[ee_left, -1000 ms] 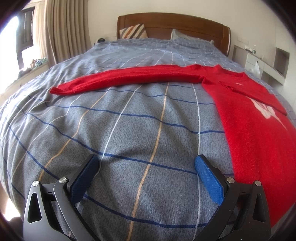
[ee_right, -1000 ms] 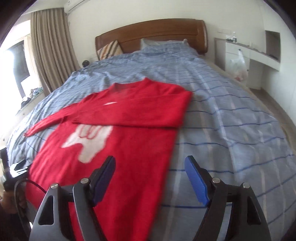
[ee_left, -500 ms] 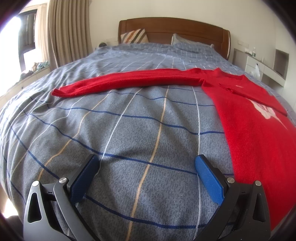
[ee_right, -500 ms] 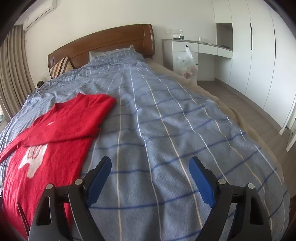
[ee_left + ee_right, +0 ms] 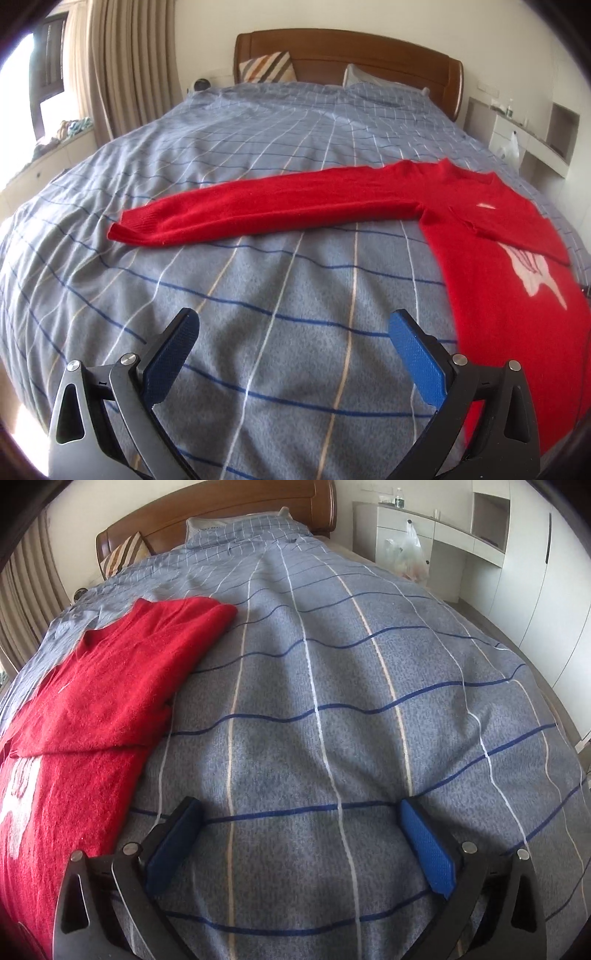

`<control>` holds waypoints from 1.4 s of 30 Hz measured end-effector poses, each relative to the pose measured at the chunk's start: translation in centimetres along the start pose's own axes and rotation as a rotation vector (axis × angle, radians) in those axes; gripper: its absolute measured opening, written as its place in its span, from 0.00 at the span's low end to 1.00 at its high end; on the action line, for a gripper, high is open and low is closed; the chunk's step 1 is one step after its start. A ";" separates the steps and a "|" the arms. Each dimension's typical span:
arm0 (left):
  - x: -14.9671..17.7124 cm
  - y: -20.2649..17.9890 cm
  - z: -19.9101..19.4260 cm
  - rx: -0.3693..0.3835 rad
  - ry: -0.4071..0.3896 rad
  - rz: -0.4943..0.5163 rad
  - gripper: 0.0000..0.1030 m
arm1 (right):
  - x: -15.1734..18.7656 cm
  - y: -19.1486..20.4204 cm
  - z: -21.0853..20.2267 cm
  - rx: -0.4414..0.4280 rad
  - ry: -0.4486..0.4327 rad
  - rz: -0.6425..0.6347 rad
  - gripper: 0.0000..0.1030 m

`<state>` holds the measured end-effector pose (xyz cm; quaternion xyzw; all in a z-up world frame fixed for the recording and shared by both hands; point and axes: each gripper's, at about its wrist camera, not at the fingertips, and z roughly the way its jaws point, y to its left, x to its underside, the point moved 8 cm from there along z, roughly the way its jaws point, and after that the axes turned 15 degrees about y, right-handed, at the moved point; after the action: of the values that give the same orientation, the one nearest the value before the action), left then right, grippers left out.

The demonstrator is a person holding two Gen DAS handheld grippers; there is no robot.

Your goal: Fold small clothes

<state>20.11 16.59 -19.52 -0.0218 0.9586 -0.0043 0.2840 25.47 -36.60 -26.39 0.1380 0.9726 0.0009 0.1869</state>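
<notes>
A red knitted sweater (image 5: 509,280) lies flat on the blue checked bedspread (image 5: 280,295), one sleeve (image 5: 266,206) outstretched. The left hand-held gripper (image 5: 293,338) is spread, empty; the right hand-held gripper (image 5: 301,821), jaws just widened, holds nothing. Best pinch the cuff, fold it across.

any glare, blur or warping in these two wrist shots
Left wrist view: window blown out white at the left edge, fisheye bulges the bedspread stripes, dark vignette in the corners, sweater sharp. Right wrist view: same bulge and vignette, even daylight, no strong glare, sweater slightly soft at the left edge.
</notes>
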 end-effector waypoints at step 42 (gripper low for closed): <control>0.9 0.9 3.8 0.049 0.075 -0.023 1.00 | 0.0 -0.1 0.0 -0.002 0.000 0.000 1.00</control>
<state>21.39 17.49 -23.21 -0.0256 0.9678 -0.0320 0.2484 25.43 -36.70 -26.43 0.1381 0.9726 0.0017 0.1873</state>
